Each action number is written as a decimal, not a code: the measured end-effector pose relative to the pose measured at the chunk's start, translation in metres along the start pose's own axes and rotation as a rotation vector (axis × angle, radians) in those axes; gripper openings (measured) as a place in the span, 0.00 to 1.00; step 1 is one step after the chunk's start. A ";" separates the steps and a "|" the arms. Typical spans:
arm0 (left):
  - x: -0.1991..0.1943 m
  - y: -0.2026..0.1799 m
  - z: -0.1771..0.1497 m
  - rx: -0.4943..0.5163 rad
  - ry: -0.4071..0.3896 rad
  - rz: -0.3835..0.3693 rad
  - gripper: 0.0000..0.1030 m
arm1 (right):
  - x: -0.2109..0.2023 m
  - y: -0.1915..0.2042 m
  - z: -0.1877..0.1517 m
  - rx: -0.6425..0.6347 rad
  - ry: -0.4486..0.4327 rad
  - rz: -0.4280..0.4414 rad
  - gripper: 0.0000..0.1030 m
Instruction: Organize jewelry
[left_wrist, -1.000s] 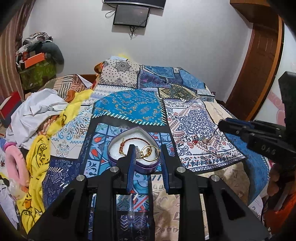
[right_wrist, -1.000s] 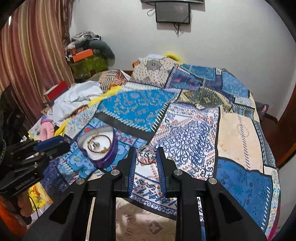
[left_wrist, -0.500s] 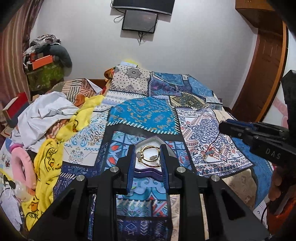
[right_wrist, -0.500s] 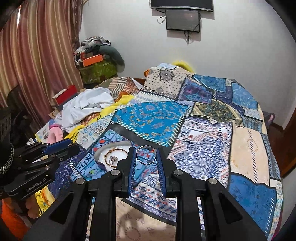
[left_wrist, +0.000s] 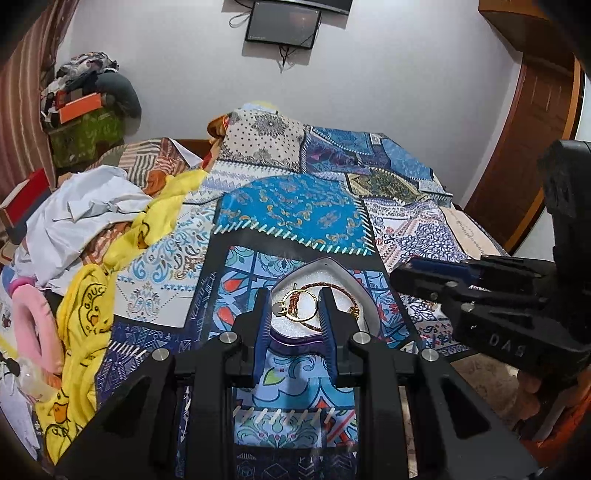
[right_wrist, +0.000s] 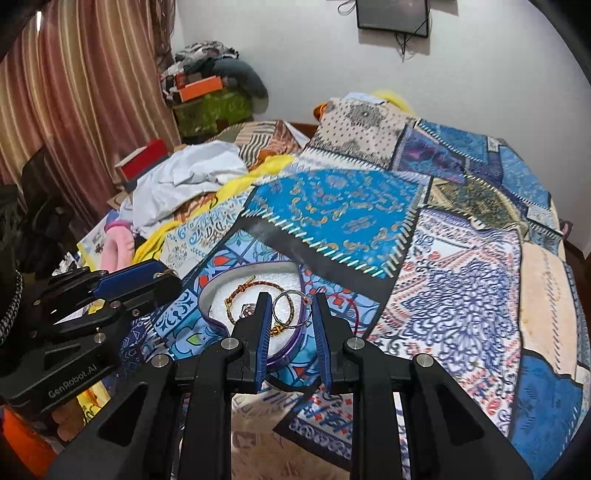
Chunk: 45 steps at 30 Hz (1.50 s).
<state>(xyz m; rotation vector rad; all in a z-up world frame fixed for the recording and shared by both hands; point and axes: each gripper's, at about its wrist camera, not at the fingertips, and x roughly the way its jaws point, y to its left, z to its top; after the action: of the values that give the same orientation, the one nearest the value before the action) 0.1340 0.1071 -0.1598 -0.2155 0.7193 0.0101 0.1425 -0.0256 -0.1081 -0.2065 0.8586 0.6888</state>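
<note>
Your right tool (right_wrist: 290, 306) has carried the silver ring (right_wrist: 290, 309) over the heart-shaped tray (right_wrist: 214, 291) since a second ago, still pinching it. Left tool (left_wrist: 295, 306) pinches the gold ring (left_wrist: 300, 305) above that tray, which sits on the bed (right_wrist: 461, 295).

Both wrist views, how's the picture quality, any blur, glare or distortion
Left wrist view: heavy fisheye bending of the door and dark corners; tray and gold ring sharp. Right wrist view: same curving of the curtain, even soft light, silver ring crisp, no strong glare.
</note>
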 end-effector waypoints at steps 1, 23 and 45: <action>0.005 0.001 0.000 -0.002 0.009 -0.005 0.24 | 0.003 0.002 0.000 0.000 0.008 0.002 0.19; 0.029 0.008 0.007 -0.032 0.076 -0.020 0.25 | 0.028 0.005 -0.008 -0.011 0.124 0.072 0.30; -0.004 -0.061 0.017 0.084 0.033 -0.050 0.37 | -0.080 -0.085 -0.016 0.159 -0.090 -0.124 0.30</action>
<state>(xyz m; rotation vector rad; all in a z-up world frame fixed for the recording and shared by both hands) 0.1472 0.0507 -0.1336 -0.1531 0.7454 -0.0710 0.1497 -0.1356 -0.0663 -0.0844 0.8031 0.5079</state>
